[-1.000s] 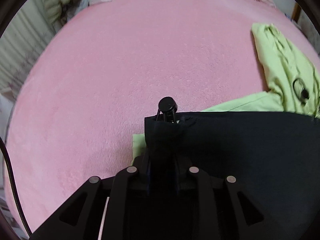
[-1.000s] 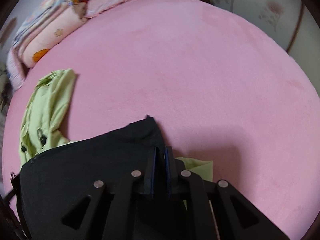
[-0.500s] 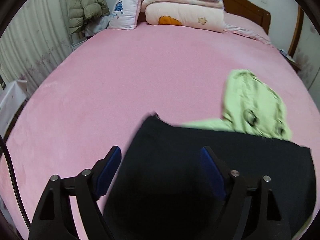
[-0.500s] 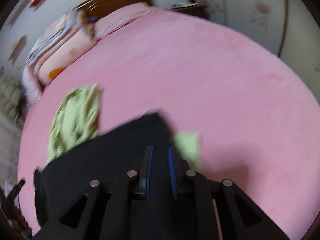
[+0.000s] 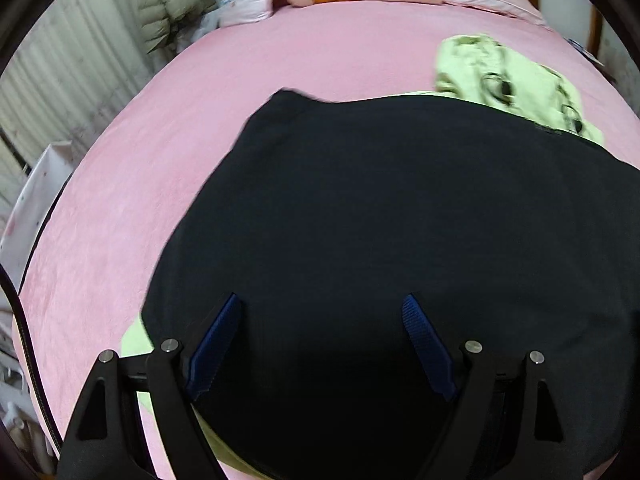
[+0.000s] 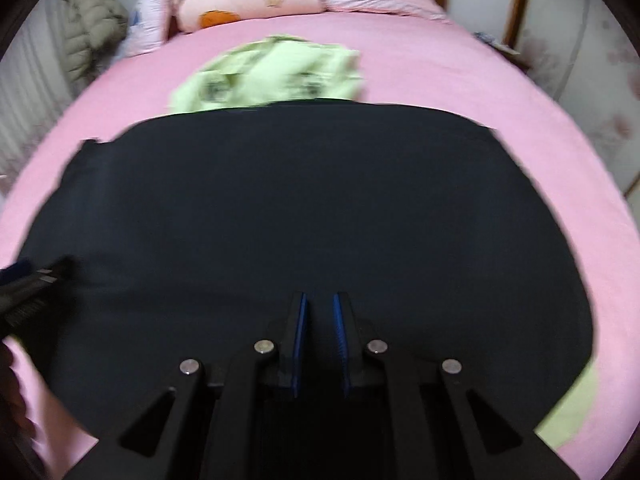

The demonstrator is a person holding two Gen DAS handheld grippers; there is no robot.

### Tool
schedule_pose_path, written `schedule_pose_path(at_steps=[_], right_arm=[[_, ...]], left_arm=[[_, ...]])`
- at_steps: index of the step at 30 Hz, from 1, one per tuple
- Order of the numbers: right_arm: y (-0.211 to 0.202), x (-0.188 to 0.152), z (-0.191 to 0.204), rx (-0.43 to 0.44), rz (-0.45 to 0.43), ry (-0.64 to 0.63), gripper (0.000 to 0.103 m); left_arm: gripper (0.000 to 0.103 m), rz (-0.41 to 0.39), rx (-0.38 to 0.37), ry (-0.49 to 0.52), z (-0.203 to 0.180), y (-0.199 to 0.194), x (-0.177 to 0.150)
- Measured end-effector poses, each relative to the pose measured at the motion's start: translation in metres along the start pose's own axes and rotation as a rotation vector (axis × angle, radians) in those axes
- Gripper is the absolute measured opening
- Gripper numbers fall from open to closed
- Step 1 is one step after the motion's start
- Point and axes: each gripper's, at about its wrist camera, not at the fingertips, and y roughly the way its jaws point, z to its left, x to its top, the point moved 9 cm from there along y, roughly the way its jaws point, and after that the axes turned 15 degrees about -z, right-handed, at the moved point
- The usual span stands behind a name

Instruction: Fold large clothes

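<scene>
Your left gripper (image 5: 322, 312) is spread wide over the black garment (image 5: 400, 220); your right gripper (image 6: 320, 312) shows a narrow gap, gripping nothing, above the same garment on the pink bedspread (image 5: 160, 140).

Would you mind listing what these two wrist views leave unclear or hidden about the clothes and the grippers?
- Light green garment: mostly covered by the black garment in both views; its print is motion-blurred in the right wrist view.
- Black garment: near edge hidden behind the gripper bodies.
- Left gripper: only a blurred sliver at the right wrist view's left edge.
</scene>
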Motion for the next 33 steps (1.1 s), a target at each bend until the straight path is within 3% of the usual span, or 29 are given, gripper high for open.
schedule_pose_path(at_steps=[4,6,8,11,16,21,24,29,33], right_arm=[[-0.015,-0.017,-0.085,-0.233,-0.005,-0.023,0.012],[-0.022,-0.031,-0.121,-0.248,0.02,0.035,0.011],[-0.028,-0.038,-0.141,-0.234,0.027,0.068,0.002],[-0.033,-0.037,-0.145,-0.247,0.028,0.039,0.0],[-0.025,-0.044,-0.149,-0.264,0.049,0.111,0.001],[-0.023,-0.038,-0.149,-0.271,0.088,0.135,0.005],[-0.031,-0.029,-0.144,-0.236,0.108,0.162,0.005],[-0.066,0.012,-0.129,-0.162,0.039,0.225,0.005],[-0.091,0.052,-0.112,-0.083,-0.023,0.256,0.005]], left_arm=[[0.095,-0.024,0.061,0.023,0.03,0.011,0.0],[0.098,-0.036,0.059,0.02,0.041,0.016,-0.002],[0.101,-0.046,0.066,0.035,0.049,0.021,-0.002],[0.103,-0.044,0.059,0.031,0.056,0.027,0.0],[0.103,-0.013,0.011,-0.006,0.06,0.034,-0.001],[0.103,0.07,-0.02,-0.029,0.062,0.037,0.004],[0.103,0.073,-0.059,-0.035,0.064,0.025,0.018],[0.103,-0.006,-0.111,-0.001,0.063,-0.012,0.059],[0.103,-0.013,-0.16,0.023,0.053,-0.035,0.088]])
